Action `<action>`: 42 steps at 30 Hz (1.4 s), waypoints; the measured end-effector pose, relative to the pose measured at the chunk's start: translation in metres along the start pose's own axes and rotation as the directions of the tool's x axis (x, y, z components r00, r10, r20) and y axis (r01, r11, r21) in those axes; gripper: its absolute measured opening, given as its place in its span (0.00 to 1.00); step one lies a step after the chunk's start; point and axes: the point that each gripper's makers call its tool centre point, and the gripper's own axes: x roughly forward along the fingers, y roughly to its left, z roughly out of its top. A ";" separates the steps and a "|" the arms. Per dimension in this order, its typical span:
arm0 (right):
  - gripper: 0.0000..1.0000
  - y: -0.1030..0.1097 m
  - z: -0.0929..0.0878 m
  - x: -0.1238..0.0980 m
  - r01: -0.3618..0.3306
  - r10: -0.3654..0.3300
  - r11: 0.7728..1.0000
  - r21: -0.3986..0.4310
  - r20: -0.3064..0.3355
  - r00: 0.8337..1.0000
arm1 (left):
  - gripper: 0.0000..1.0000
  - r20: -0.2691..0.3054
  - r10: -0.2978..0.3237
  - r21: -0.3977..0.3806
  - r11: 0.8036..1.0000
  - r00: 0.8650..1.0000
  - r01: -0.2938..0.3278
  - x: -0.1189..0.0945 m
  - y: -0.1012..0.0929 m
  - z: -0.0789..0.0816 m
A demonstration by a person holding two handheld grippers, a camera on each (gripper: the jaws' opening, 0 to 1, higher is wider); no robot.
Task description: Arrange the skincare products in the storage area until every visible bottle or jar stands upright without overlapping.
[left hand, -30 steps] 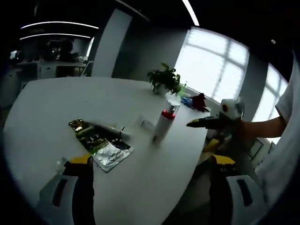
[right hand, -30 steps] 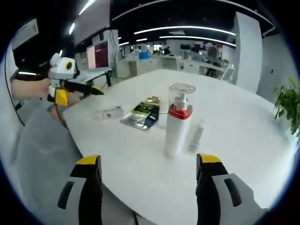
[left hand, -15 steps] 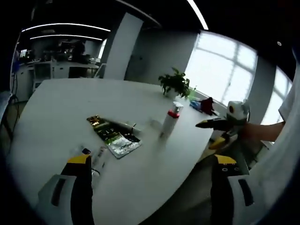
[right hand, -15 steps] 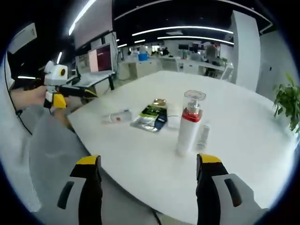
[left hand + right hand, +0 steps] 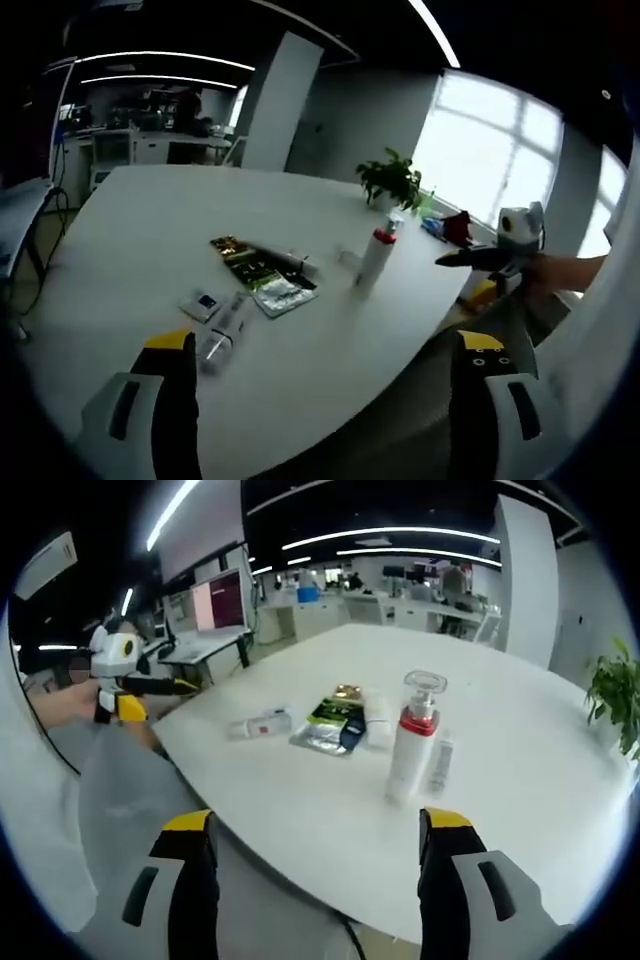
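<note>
Left gripper [image 5: 320, 375] and right gripper [image 5: 318, 855]: jaws wide apart, holding nothing, both off the edge of the white surface [image 5: 520, 810]. The pump bottle [image 5: 412, 738] stands upright near the surface's middle. Sachets [image 5: 333, 723] and a small tube [image 5: 258, 724] lie flat beside it.

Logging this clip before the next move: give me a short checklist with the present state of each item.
1. Left gripper free, fingers apart, holding nothing: ok.
2. Right gripper free, fingers apart, holding nothing: ok.
3. Pump bottle upright on the white table: ok.
4. Small tube upright: not ok, it lies on its side.
5. Sachets free of overlap: not ok, they lie stacked.
6. Either gripper within reach of a product: not ok, both hang off the table edge.
</note>
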 end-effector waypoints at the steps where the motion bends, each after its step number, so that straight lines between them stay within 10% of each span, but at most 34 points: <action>1: 0.82 0.001 0.000 0.001 -0.002 0.002 1.000 -0.001 -0.003 1.000 | 0.98 0.010 0.002 0.001 1.000 1.000 -0.002 0.000 0.000 0.002; 21: 0.69 0.016 0.013 0.020 -0.099 0.100 0.995 0.012 -0.151 0.983 | 0.93 0.026 -0.012 0.009 1.000 1.000 0.011 -0.002 -0.001 0.001; 42: 0.70 0.020 0.069 0.083 -0.160 0.145 0.986 -0.036 -0.268 0.952 | 0.90 0.016 -0.032 0.061 0.998 0.999 0.031 0.000 -0.014 0.000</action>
